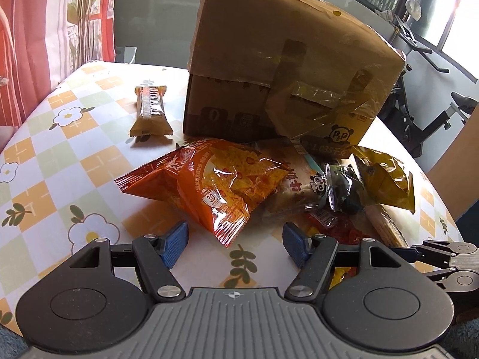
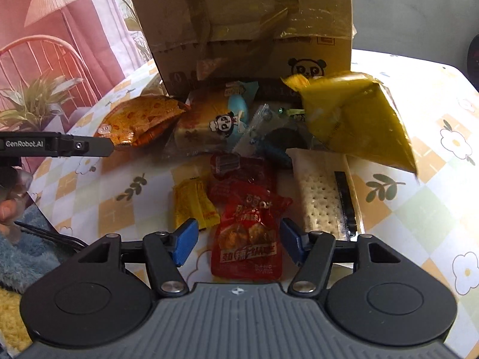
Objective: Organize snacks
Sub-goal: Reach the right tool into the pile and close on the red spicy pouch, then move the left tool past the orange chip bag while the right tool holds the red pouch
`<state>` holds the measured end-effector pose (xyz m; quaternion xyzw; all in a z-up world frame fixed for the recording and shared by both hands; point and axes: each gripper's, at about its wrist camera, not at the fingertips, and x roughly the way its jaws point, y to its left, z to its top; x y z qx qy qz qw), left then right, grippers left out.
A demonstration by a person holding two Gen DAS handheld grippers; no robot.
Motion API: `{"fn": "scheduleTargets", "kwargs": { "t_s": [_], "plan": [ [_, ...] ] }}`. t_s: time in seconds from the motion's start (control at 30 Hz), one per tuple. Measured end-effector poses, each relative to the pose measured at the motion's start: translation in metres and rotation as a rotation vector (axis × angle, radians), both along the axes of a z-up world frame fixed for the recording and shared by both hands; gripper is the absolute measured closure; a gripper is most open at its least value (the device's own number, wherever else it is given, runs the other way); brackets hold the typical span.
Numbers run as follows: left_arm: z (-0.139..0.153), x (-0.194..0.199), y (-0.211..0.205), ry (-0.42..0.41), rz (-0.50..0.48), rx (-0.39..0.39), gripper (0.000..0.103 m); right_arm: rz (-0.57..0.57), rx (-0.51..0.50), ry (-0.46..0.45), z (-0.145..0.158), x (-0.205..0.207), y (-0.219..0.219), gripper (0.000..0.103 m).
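Observation:
A heap of snacks lies in front of a taped cardboard box (image 1: 269,59) (image 2: 239,15) on a flowered tablecloth. My left gripper (image 1: 235,240) is open, and the lower corner of an orange chip bag (image 1: 209,179) (image 2: 140,119) reaches in between its blue pads without touching them. My right gripper (image 2: 239,242) is open around a red pouch (image 2: 248,224) that lies flat on the cloth; its pads stand close beside the pouch. Yellow sachets (image 2: 191,203) lie left of the pouch and a cracker pack (image 2: 317,197) right of it. A brown bar (image 1: 151,110) lies apart at the left.
Behind the pouch are a panda-print bread packet (image 2: 206,125), a dark clear packet (image 2: 269,131) and a large yellow bag (image 2: 359,119) (image 1: 386,176). The table's edge (image 2: 45,218) is at the lower left, with a hand (image 2: 6,209) there. An exercise bike (image 1: 419,104) stands behind.

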<state>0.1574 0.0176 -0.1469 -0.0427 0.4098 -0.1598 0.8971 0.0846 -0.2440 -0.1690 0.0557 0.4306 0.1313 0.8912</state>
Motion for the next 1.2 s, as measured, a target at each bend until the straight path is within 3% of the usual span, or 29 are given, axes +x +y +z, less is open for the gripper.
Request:
{"fn": "scheduleTargets", "kwargs": {
  "t_s": [0.6, 0.73, 0.77, 0.87, 1.2],
  "plan": [
    [-0.002, 0.001, -0.01, 0.025, 0.001, 0.026, 0.032, 0.11, -0.181, -0.077, -0.012, 0.006, 0.021, 0.043],
    [-0.002, 0.002, -0.011, 0.029, 0.002, 0.028, 0.032, 0.113, -0.174, -0.078, -0.012, 0.005, 0.018, 0.043],
    [-0.003, 0.002, -0.011, 0.03, 0.001, 0.029, 0.032, 0.103, -0.17, -0.084, -0.012, 0.005, 0.017, 0.049],
    [-0.003, 0.002, -0.011, 0.029, 0.002, 0.028, 0.033, 0.07, -0.14, -0.088, -0.011, 0.005, 0.01, 0.052],
    [0.003, 0.002, -0.009, -0.012, 0.004, 0.024, 0.033, 0.071, -0.049, -0.165, 0.007, 0.008, 0.001, 0.052]
  ]
}}
